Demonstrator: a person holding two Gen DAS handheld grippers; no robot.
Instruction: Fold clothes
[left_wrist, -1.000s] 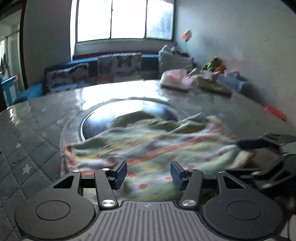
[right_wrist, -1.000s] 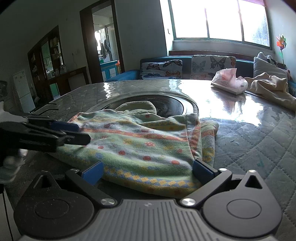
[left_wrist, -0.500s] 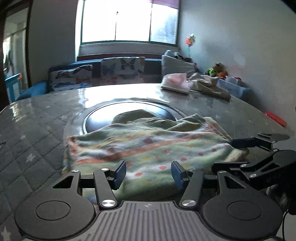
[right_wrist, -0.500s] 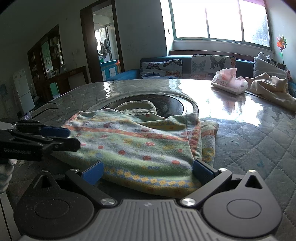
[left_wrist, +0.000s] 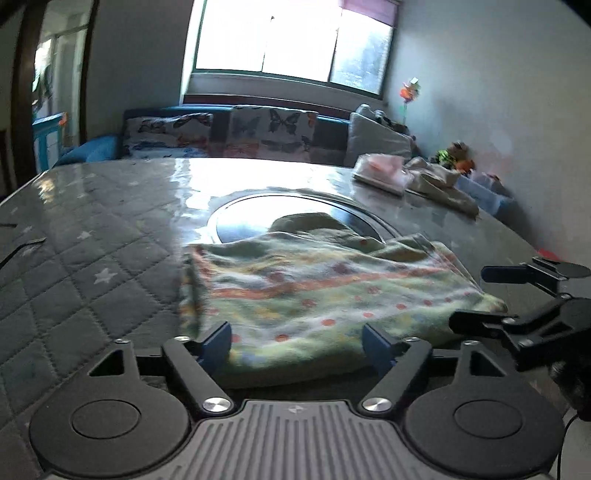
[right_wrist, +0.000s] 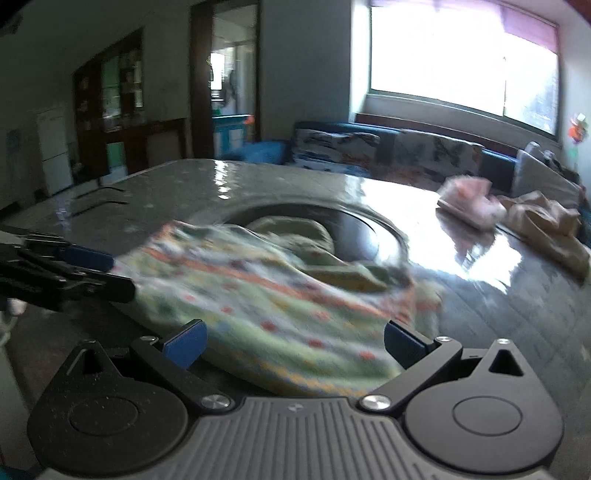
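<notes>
A green garment (left_wrist: 314, 295) with orange stripes and red dots lies crumpled on the quilted grey table (left_wrist: 92, 258), partly over a round dark inset. My left gripper (left_wrist: 297, 345) is open, its blue pads either side of the garment's near edge. My right gripper (right_wrist: 295, 341) is also open and wide, with the garment (right_wrist: 277, 295) lying between and beyond its fingers. Each gripper shows in the other's view: the right gripper (left_wrist: 476, 295) at the garment's right end, the left gripper (right_wrist: 118, 273) at its left end. Nothing is pinched.
A round dark glass inset (left_wrist: 251, 218) sits mid-table behind the garment. A pink bag (left_wrist: 380, 170) and a beige garment (left_wrist: 439, 184) lie at the far right of the table. A sofa (left_wrist: 221, 129) with butterfly cushions stands under the window.
My left gripper's fingers have spread wider and it has drawn back to the left. The right view has swung and is blurred; the garment's right side looks more bunched.
</notes>
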